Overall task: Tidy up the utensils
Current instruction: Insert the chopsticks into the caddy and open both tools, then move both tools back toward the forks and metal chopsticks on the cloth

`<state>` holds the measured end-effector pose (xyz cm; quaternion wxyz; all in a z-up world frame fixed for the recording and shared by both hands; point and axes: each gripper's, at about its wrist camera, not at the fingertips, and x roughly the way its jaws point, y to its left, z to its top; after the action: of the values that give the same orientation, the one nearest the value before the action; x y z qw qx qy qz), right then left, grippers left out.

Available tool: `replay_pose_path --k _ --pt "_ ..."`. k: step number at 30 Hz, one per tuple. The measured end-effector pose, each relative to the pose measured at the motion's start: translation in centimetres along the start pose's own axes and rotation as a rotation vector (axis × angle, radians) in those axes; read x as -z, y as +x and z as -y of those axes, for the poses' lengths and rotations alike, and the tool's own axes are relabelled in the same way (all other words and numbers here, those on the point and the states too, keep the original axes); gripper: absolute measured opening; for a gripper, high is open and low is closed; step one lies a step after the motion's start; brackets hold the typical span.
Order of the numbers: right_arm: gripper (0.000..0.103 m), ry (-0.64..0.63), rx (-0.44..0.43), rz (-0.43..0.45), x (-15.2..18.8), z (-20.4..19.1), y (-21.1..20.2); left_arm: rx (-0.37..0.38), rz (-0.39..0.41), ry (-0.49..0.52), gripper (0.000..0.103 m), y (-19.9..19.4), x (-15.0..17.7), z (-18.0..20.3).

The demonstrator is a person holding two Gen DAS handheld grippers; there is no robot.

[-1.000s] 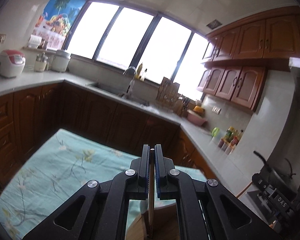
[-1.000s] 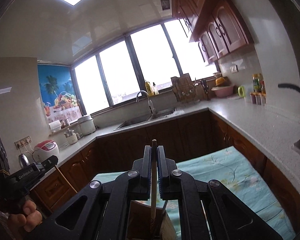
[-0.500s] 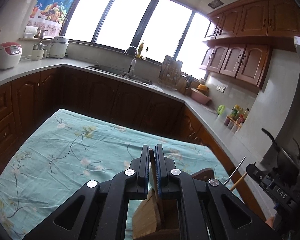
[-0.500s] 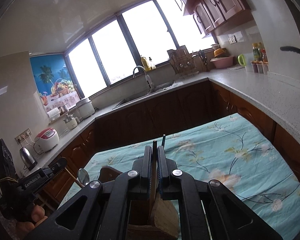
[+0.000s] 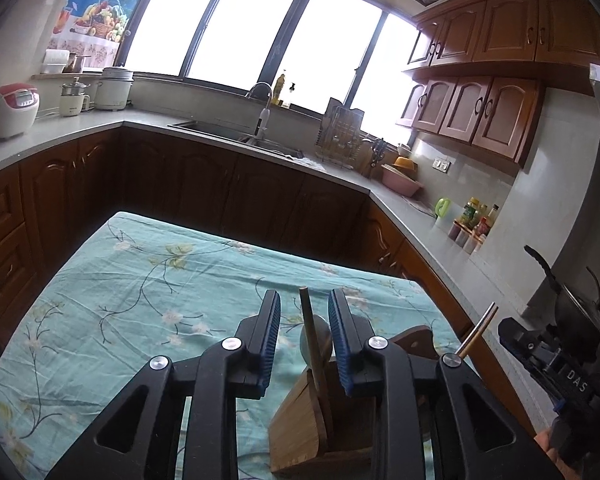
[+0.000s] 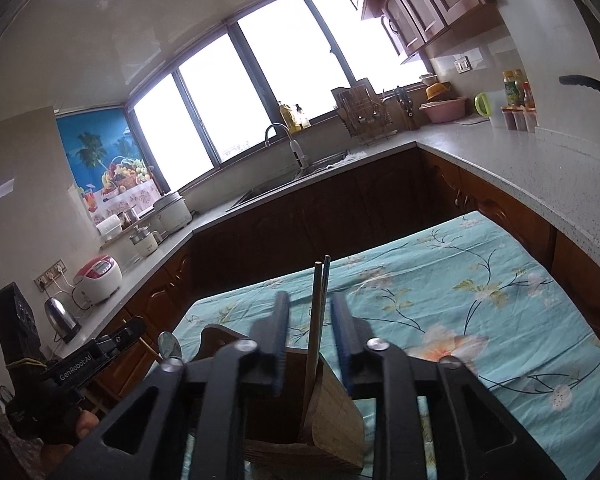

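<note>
The left gripper point(image 5: 304, 328) is spread wide, its blue pads on either side of a wooden chopstick point(image 5: 314, 350) without touching it. The right gripper point(image 6: 310, 330) is likewise spread around a pair of chopsticks point(image 6: 318, 308). All stand upright in the wooden utensil holder point(image 5: 300, 436) on the floral teal tablecloth point(image 5: 132, 292)

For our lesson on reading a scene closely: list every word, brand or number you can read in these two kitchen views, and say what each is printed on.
"DAS" – on the black body of the right gripper, seen from the left wrist view.
"GenRobot.AI" – on the black body of the left gripper, seen from the right wrist view.
Labels on the condiment bottles and the rice cooker panel: too small and blurred to read.
</note>
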<state>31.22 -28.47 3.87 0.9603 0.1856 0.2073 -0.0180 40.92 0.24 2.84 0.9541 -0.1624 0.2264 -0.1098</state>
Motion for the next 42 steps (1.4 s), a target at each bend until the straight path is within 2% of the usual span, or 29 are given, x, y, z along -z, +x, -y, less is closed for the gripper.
replay_pose_path --k 1,3,5,6,10,12,16,20,27,42 --pt "0.04 0.0 0.001 0.003 0.0 0.0 -0.1 0.0 -0.003 0.0 0.031 -0.1 -0.1 0.0" --pt "0.044 -0.001 -0.001 0.01 -0.1 -0.1 -0.4 -0.001 -0.001 -0.003 0.045 -0.3 0.0 0.0" --pt "0.049 0.005 -0.009 0.011 -0.1 -0.2 -0.7 -0.004 0.013 -0.015 0.07 -0.9 0.1 -0.2" --pt "0.052 0.01 -0.014 0.013 -0.1 -0.2 -0.9 -0.004 0.026 -0.023 0.072 -1.4 0.2 -0.3" --pt "0.075 0.012 -0.018 0.034 0.1 -0.3 -1.9 -0.012 0.03 -0.015 0.073 -2.5 1.0 -0.5" --pt "0.077 0.012 -0.016 0.047 0.1 -0.3 -2.4 -0.019 0.027 -0.016 0.075 -3.0 1.5 -0.5" --pt "0.09 0.016 -0.024 0.058 0.3 -0.5 -3.3 -0.027 0.014 -0.021 0.078 -4.3 2.4 -0.9" --pt "0.097 0.013 -0.032 0.056 1.0 -0.8 -4.4 -0.035 -0.002 -0.019 0.08 -5.6 2.9 -1.2" --pt "0.099 0.002 -0.035 0.028 2.8 -1.2 -6.4 -0.053 -0.06 -0.008 0.081 -8.4 4.4 -0.9" --pt "0.099 0.015 0.012 -0.071 8.2 -0.3 -10.2 -0.072 -0.171 -0.068 0.081 -13.9 7.9 -2.3"
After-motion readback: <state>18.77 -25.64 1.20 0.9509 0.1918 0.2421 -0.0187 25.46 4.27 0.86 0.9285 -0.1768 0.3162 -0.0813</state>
